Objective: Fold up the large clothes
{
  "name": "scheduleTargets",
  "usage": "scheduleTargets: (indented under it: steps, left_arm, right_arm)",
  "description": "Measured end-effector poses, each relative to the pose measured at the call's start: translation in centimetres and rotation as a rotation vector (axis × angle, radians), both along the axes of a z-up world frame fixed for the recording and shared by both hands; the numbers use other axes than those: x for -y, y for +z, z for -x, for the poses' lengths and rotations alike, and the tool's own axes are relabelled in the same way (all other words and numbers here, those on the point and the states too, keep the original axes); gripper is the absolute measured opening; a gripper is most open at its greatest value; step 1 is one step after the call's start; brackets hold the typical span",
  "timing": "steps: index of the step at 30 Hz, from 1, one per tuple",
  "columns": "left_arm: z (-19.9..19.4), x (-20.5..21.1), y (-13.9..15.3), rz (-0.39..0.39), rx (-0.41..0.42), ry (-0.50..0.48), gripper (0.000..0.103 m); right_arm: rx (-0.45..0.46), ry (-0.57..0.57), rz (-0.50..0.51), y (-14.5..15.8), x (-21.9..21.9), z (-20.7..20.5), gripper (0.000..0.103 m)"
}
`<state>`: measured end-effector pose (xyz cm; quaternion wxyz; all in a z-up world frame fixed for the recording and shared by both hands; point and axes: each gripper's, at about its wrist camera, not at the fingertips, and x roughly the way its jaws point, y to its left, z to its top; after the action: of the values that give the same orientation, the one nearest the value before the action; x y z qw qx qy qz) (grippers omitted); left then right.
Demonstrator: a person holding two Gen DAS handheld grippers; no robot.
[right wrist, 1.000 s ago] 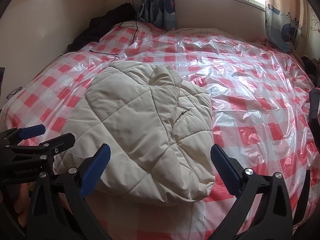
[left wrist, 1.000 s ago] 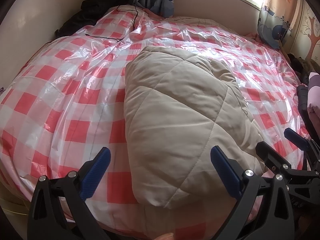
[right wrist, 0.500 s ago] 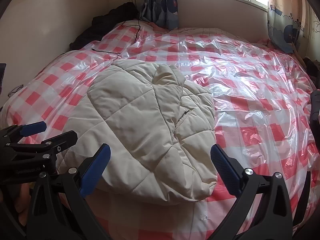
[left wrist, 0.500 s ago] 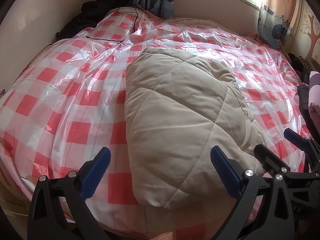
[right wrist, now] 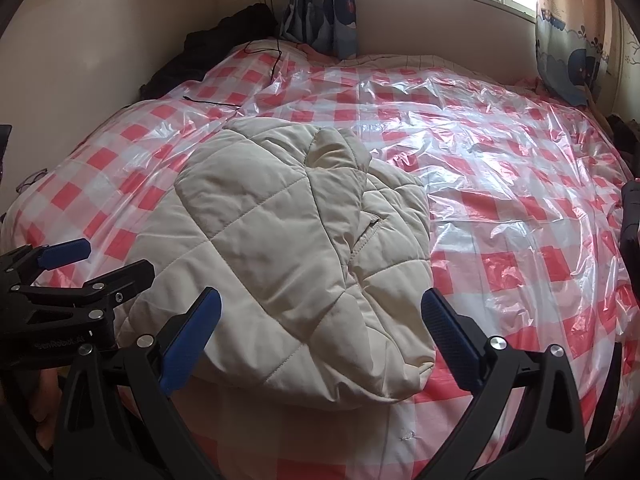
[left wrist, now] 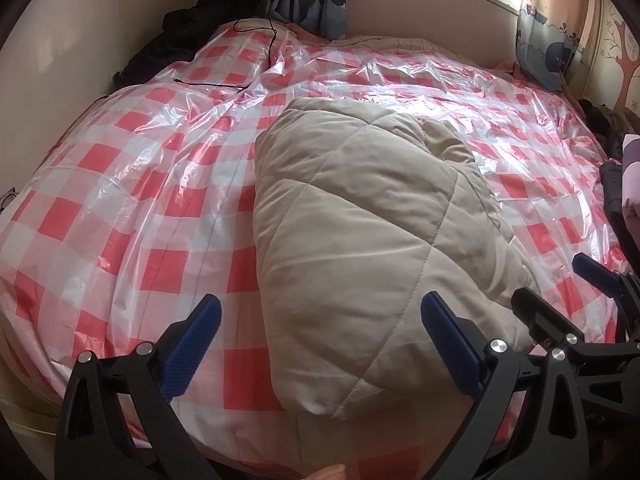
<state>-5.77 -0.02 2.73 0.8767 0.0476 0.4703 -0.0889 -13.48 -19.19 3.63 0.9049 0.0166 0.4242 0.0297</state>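
A beige quilted jacket (left wrist: 360,236) lies folded into a compact bundle on the bed, near its front edge; it also shows in the right wrist view (right wrist: 288,252). My left gripper (left wrist: 320,340) is open and empty, held above the bundle's near left part. My right gripper (right wrist: 320,340) is open and empty, held above the bundle's near right part. Each gripper appears in the other's view: the right one at the right edge (left wrist: 568,300), the left one at the left edge (right wrist: 80,272). Neither touches the jacket.
The bed is covered by a red-and-white checked sheet under clear plastic (right wrist: 500,184). Dark clothes (left wrist: 200,36) are piled at the far left corner by the wall, with a black cable (left wrist: 264,40) trailing onto the bed. More clothes (left wrist: 624,184) lie at the right edge.
Both grippers have drawn back and up slightly from the jacket. The jacket has not moved. Both stay open.
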Motion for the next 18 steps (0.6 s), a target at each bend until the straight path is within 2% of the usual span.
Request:
scheduleTargets:
  steps: [1,18]
  left_arm:
    - [0.03,0.18,-0.09,-0.016,-0.001,0.002,0.096]
    - [0.46,0.15,0.44,-0.003,0.026,0.004,0.096]
  right_arm:
    - [0.000,0.001,0.001,-0.03,-0.01,-0.01,0.097]
    - [-0.004,0.003,-0.001,-0.35,-0.16,0.05,0.097]
